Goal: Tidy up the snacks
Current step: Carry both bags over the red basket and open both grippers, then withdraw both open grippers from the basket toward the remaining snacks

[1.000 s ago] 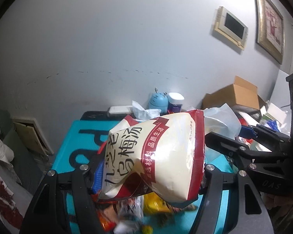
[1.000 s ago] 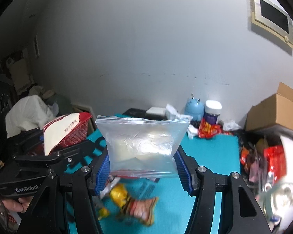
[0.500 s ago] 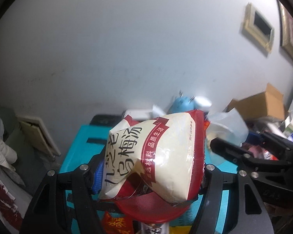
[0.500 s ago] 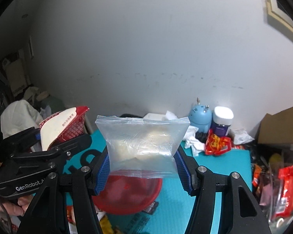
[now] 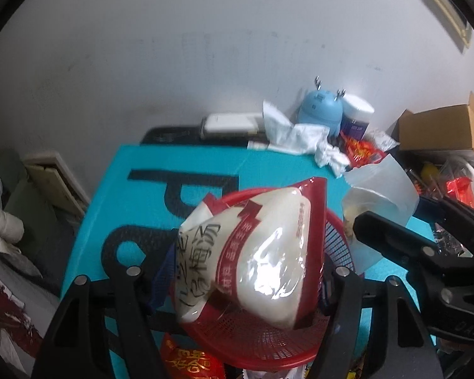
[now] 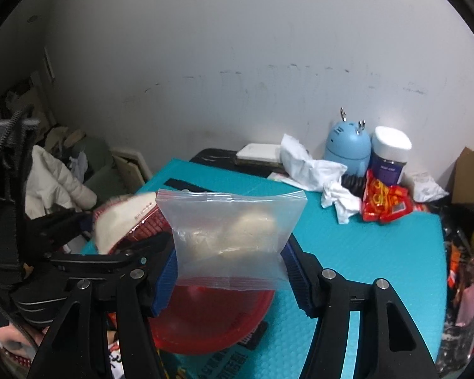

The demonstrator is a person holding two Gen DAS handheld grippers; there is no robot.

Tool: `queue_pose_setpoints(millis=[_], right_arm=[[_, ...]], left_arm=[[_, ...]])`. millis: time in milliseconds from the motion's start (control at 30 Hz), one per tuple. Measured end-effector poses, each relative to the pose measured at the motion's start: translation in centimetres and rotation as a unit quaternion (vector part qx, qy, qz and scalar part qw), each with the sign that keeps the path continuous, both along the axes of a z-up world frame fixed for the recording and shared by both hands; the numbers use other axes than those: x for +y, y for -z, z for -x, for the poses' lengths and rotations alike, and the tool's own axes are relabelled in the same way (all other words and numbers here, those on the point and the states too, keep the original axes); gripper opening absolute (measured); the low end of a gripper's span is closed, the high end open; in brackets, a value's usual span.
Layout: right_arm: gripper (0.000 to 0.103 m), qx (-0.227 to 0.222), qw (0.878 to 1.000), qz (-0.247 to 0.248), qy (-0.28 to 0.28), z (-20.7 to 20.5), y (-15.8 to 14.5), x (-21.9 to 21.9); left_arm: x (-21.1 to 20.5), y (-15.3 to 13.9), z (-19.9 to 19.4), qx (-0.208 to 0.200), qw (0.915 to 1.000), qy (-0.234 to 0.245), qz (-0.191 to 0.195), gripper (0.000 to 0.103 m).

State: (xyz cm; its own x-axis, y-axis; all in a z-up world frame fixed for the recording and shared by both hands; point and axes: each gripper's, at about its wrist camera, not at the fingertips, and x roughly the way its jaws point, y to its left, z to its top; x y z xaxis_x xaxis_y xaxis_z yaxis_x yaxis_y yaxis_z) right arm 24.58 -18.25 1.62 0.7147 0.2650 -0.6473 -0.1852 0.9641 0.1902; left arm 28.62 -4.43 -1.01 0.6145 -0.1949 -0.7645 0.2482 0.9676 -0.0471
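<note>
A white-and-red snack bag (image 5: 262, 252) with black lettering sits tilted between the pads of my left gripper (image 5: 243, 278). Its jaws are opening, and the pads still touch the bag. The bag hangs over a red mesh basket (image 5: 268, 347) on the teal mat (image 5: 136, 158), its lower end inside the rim. My right gripper (image 6: 229, 268) pinches a clear zip bag (image 6: 230, 227) of pale contents. These jaws are opening too, with the bag between the blue pads. The red basket (image 6: 211, 315) lies just under that bag. The snack bag (image 6: 120, 221) shows at the left.
Along the wall stand a blue round gadget (image 6: 347, 142), a white-lidded jar (image 6: 390, 154), crumpled tissue (image 6: 316, 173) and a red-orange packet (image 6: 385, 202). A cardboard box (image 5: 442, 132) sits at the right. A red packet with gold letters (image 5: 189, 363) lies near the basket.
Both grippers came forward and down over the teal mat with their bags. The red basket came into view beneath them. The snack bag now tilts lower into it.
</note>
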Motion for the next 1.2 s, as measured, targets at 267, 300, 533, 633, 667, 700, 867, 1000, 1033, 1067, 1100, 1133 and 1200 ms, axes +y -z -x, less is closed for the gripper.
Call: queue_pose_setpoints(millis=[267,300,533,633,667,700,867,1000,1033,1067,1100,1133,1200], right_arm=[[0.079,0.021,1.0,0.005,0.01,-0.6,1.0,-0.5],[0.079,0.022,1.0,0.006,0.011,-0.7,1.1,-0.5],[0.079,0.01,1.0,0.02,0.01,0.0,0.1,-0.2],[0.079,0.001,1.0,0.019,0.012,0.6,-0.9,-0.1],[0.079,0.0,1.0,0.018,0.012,0.8,-1.2,0.0],[0.079,-0.003,1.0,0.018,0.012,1.0,-1.6,0.0],[0.079,-0.028,0.999,0.027,0.015,2.8,-4.3,0.3],[0.079,-0.052,0.998,0.033,0.014,4.7,-6.5,0.7],[0.079,-0.06,0.997,0.036,0.015,5.3,-7.2,0.9],[0.079,-0.067,0.997,0.039,0.014,5.9,-7.9,1.0],[0.079,-0.073,0.996,0.041,0.014,6.4,-8.3,1.1],[0.079,-0.079,0.996,0.043,0.014,7.0,-8.8,1.2],[0.079,-0.091,0.995,0.045,0.015,8.3,-9.9,1.4]], left_arm=[[0.4,0.7,-0.1,0.006,0.9994,-0.02,-0.028,0.079],[0.4,0.7,-0.2,0.007,0.9994,-0.02,-0.027,0.079],[0.4,-0.2,0.1,0.005,0.9996,-0.018,-0.021,0.079],[0.5,-1.7,0.8,-0.009,0.9996,-0.02,-0.016,0.079],[0.6,-2.0,0.9,-0.012,0.9996,-0.02,-0.016,0.079],[0.6,-2.6,1.3,-0.019,0.9995,-0.02,-0.016,0.079],[0.8,-5.3,3.1,-0.045,0.9987,-0.021,-0.015,0.079],[1.0,-7.7,5.2,-0.067,0.9975,-0.021,-0.009,0.079],[1.1,-8.2,5.7,-0.072,0.9971,-0.021,-0.008,0.079],[1.1,-8.8,6.2,-0.078,0.9967,-0.02,-0.007,0.079],[1.2,-9.5,6.9,-0.086,0.9961,-0.02,-0.006,0.079],[1.2,-9.9,7.4,-0.091,0.9957,-0.02,-0.005,0.079],[1.3,-11.2,8.8,-0.106,0.9942,-0.019,-0.003,0.079]])
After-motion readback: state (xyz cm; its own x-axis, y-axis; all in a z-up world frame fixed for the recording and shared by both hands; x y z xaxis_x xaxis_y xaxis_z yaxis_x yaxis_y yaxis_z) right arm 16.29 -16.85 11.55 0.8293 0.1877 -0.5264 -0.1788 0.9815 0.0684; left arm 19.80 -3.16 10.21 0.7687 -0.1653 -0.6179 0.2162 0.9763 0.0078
